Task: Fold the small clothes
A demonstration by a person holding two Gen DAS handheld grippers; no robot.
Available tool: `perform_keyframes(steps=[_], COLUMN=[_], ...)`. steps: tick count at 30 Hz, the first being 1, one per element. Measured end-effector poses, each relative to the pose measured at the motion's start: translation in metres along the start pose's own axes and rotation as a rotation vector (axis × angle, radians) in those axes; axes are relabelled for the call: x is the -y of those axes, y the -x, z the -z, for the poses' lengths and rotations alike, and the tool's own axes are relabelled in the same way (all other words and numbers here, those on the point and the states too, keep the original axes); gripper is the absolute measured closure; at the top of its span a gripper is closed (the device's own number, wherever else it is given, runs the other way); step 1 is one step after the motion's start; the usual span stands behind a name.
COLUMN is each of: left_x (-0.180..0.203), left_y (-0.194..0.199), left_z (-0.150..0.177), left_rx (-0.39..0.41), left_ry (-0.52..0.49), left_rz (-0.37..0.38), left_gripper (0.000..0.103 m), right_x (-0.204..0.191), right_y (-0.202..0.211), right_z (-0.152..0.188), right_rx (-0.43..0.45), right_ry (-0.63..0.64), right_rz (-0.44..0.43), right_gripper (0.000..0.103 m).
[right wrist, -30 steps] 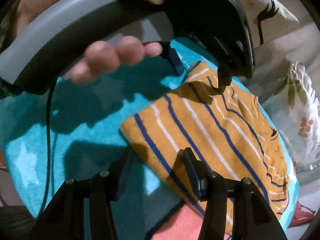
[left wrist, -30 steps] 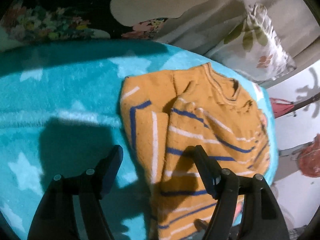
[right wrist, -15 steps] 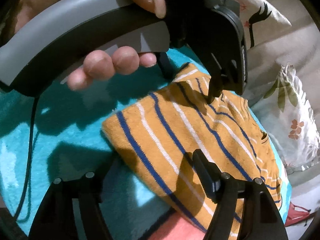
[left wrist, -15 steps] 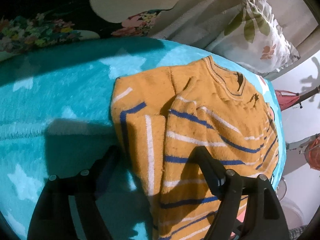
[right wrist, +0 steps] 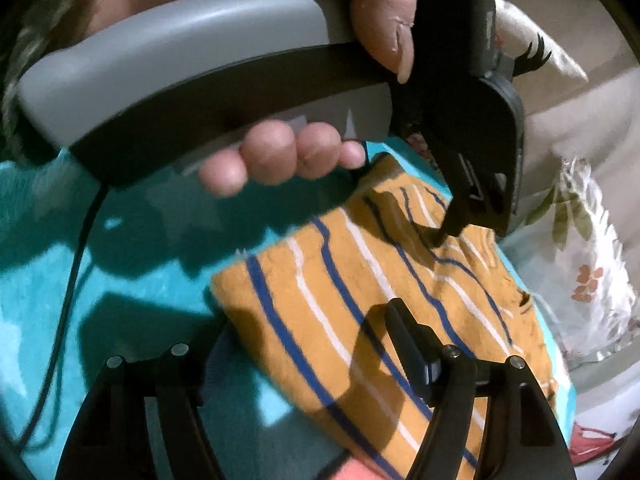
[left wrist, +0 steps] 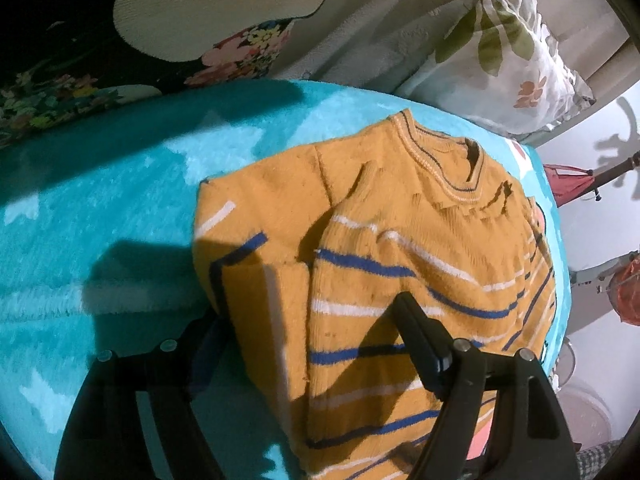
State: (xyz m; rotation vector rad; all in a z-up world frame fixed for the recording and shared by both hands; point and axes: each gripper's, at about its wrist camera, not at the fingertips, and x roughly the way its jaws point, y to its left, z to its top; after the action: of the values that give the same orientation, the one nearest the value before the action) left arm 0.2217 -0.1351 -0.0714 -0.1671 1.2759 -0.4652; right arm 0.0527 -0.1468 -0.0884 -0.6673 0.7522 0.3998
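While the orange striped sweater (left wrist: pixel 400 264) lies spread on a turquoise blanket (left wrist: pixel 100 208) with pale star shapes, the left wrist view looks down on it from the sleeve side, the neckline toward the far edge. One sleeve is folded in over the body, its blue and white stripes running crosswise to those of the chest. The left gripper (left wrist: pixel 308 320) straddles the folded edge: its fingers stand wide apart, one finger (left wrist: pixel 416 332) resting over the striped front, the other low at the left, partly hidden under the sweater's edge, so the fabric is between them but not pinched. Beyond the blanket a floral pillow (left wrist: pixel 508 64) leans against beige cushions.

Seen from the right wrist view, the same sweater (right wrist: pixel 400 320) lies with its hem corner nearest the camera. The right gripper (right wrist: pixel 304 332) has its fingers apart, having just narrowed a little, one finger above the stripes and the other beside the hem over the blanket; nothing is clamped. Above, a hand (right wrist: pixel 320 92) grips the grey handle of the left gripper, whose tip touches down on the sweater's far part, and a black cable (right wrist: pixel 68 280) trails down the left
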Motion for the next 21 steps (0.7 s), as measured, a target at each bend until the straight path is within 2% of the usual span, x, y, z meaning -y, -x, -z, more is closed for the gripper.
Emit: perform_keyframes(steps=[1,2,3,4,5,6,11,16,21], left_x=[0.0,-0.001,-0.001,-0.002,-0.001,0.004,0.034,0.074,0.163], left_y=[0.0,0.001,0.001,0.001,0.004,0.008,0.024,0.045,0.047], left_z=[0.0,0.001,0.001,0.001,0.002,0.004,0.005,-0.004,-0.022], left_rx=[0.002,0.003,-0.009,-0.013,-0.007,0.008,0.061,0.12,0.158], left_ry=[0.001,0.006,0.026,0.045,0.064,0.063,0.068,0.115,0.047], left_rz=[-0.002,0.002,0.041,0.068,0.073,0.046,-0.045,-0.052,-0.049], left_gripper=[0.028,0.047,0.07,0.076,0.078,0.079,0.081,0.082,0.082], right_x=[0.003,0.002,0.0,-0.005,-0.007,-0.005,0.03,0.075,0.147], right_y=[-0.002,-0.003,-0.003,-0.002,-0.001,0.002,0.027,0.064,0.096], right_z=[-0.003,-0.006,-0.009,-0.011,-0.011,-0.01,-0.001,0.022,0.066], right_rx=[-0.007,-0.014,-0.025,-0.035,-0.03,-0.023,0.021,0.117,0.17], right_ry=[-0.016,-0.021,-0.011,0.018,0.03,0.027,-0.071,-0.091,-0.187], right_rz=[-0.04,-0.073,-0.086,-0.066,-0.06,-0.065,-0.131,-0.119,-0.102], right_gripper=[0.041,0.059,0.081,0.087,0.089,0.094,0.095,0.095,0.095])
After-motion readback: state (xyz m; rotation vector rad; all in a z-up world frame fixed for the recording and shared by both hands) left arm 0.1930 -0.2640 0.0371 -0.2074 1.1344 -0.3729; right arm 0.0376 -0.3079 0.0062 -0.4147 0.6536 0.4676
